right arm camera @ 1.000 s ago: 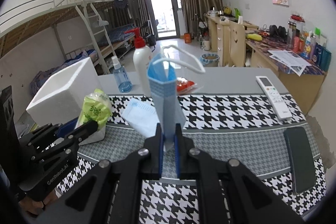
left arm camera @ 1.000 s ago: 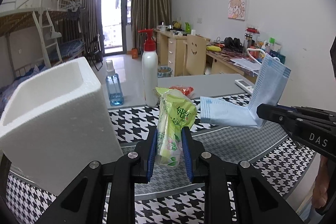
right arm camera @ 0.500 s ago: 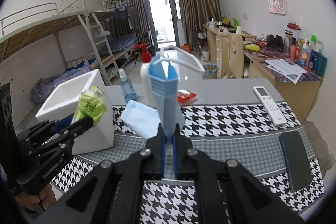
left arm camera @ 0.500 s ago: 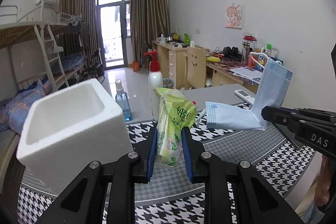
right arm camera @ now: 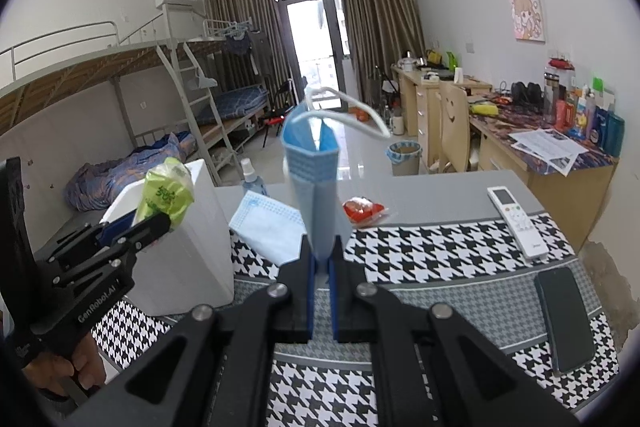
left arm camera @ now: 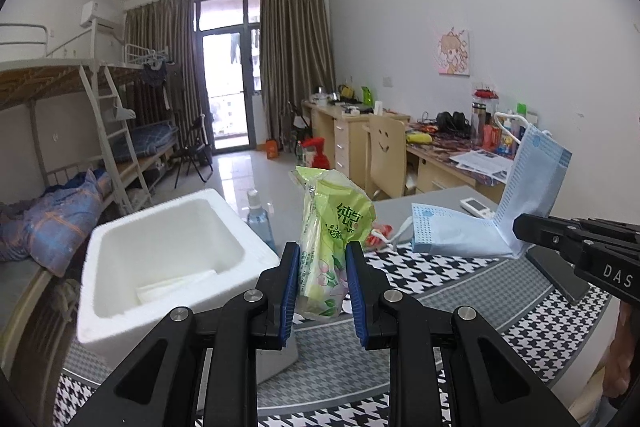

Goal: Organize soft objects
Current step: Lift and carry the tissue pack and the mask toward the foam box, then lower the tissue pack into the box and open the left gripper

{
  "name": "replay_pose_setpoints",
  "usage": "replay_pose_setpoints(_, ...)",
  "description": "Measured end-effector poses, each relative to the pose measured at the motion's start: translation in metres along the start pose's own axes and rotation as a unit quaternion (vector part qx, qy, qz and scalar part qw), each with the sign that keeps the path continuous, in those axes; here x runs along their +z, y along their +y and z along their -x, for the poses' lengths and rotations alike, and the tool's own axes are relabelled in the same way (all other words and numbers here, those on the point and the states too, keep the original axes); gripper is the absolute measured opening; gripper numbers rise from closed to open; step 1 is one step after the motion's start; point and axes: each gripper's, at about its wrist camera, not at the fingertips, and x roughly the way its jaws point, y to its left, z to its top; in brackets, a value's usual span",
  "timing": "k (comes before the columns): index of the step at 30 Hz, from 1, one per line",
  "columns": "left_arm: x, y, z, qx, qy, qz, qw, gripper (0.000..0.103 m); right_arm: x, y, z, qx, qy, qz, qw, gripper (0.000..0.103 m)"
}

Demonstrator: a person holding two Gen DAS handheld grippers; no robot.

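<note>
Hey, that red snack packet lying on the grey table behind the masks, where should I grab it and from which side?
Probably by its crimped end edge, from above. The red packet lies flat on the table, so side-on jaws would slide under nothing; its flat seam toward the remote sticks out clear of the face mask, giving a thin lip to pinch.

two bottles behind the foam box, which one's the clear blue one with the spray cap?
The small spray bottle right beside the foam box. The other bottle has a red pump head; its body is hidden behind the green tissue pack.
</note>
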Motion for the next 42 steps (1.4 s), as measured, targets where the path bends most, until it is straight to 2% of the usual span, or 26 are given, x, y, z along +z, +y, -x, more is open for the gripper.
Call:
replay_pose_setpoints(11, 0.010, 0.030, 0.012, 0.049, -0.024, 0.016, 0.9984, 0.025, 0.013, 0.023, -0.011, 0.043, -0.010, 0.019, 0.999, 0.008)
replay_pose_setpoints(23, 0.014, 0.062, 0.013, 0.104, -0.025, 0.031, 0.9938, 0.025, 0.016, 0.052, -0.028, 0.093, -0.002, 0.042, 0.995, 0.008)
replay_pose_setpoints(31, 0.012, 0.084, 0.001, 0.121, -0.012, 0.050, 0.9913, 0.025, 0.016, 0.067, -0.038, 0.105, 0.004, 0.056, 0.993, 0.008)
replay_pose_setpoints(42, 0.010, 0.101, -0.018, 0.122, 0.008, 0.056, 0.9910, 0.025, 0.018, 0.073, -0.041, 0.103, -0.001, 0.054, 0.993, 0.008)
